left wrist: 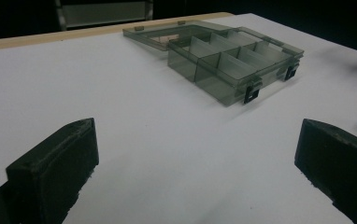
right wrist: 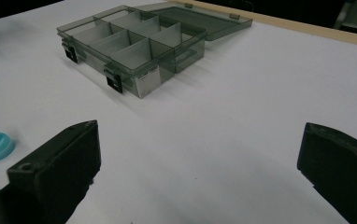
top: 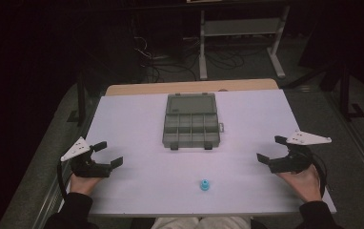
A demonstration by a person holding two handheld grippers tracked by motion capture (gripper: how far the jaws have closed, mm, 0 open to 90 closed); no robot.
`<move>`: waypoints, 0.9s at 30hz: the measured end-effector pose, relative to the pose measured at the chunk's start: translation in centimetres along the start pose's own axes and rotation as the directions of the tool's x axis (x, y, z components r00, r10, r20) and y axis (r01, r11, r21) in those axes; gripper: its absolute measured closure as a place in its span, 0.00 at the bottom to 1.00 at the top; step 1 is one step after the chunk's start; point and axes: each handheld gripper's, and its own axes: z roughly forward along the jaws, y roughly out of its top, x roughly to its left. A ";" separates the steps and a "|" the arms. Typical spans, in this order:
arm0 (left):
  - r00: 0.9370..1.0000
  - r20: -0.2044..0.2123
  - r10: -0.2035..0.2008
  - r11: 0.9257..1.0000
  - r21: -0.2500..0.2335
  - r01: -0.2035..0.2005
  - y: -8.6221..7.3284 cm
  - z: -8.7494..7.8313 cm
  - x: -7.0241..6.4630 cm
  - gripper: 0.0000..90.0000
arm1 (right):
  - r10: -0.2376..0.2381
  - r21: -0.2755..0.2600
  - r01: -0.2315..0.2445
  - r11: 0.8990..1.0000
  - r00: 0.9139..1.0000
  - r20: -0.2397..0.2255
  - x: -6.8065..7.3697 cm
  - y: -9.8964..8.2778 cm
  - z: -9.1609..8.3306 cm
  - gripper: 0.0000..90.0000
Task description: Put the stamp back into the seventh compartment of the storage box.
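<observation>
High view: a grey box (top: 190, 120) with its lid folded back sits mid-table, a small blue piece (top: 205, 184) near the front edge, the left gripper (top: 107, 153) and right gripper (top: 269, 149) wide apart, both spread and empty. Left gripper view: the jaws gape over the bare white table (left wrist: 120, 107). Right gripper view: the blue piece lies left; approaching it squarely and low would probably help. The room beyond is dark, with cables.
</observation>
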 end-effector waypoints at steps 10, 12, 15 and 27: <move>1.000 -0.010 0.005 1.000 0.019 -0.005 -0.1 0.0 -0.2 0.00 | -0.002 0.005 0.002 1.000 1.000 -0.027 0.3 0.0 -0.2 0.00; 1.000 -0.007 0.008 1.000 0.020 -0.007 -0.1 0.1 -0.3 0.00 | 0.001 0.002 -0.001 1.000 1.000 -0.029 0.3 0.0 -0.2 0.00; 0.999 -0.014 0.029 0.999 0.030 -0.029 0.1 0.1 -0.4 0.00 | 0.002 0.006 -0.001 1.000 1.000 -0.027 0.2 -0.1 -0.2 0.00; 0.997 -0.003 0.076 0.996 0.038 -0.076 1.0 0.3 -1.2 0.00 | -0.013 0.022 0.013 1.000 0.999 -0.032 0.2 0.0 0.3 0.00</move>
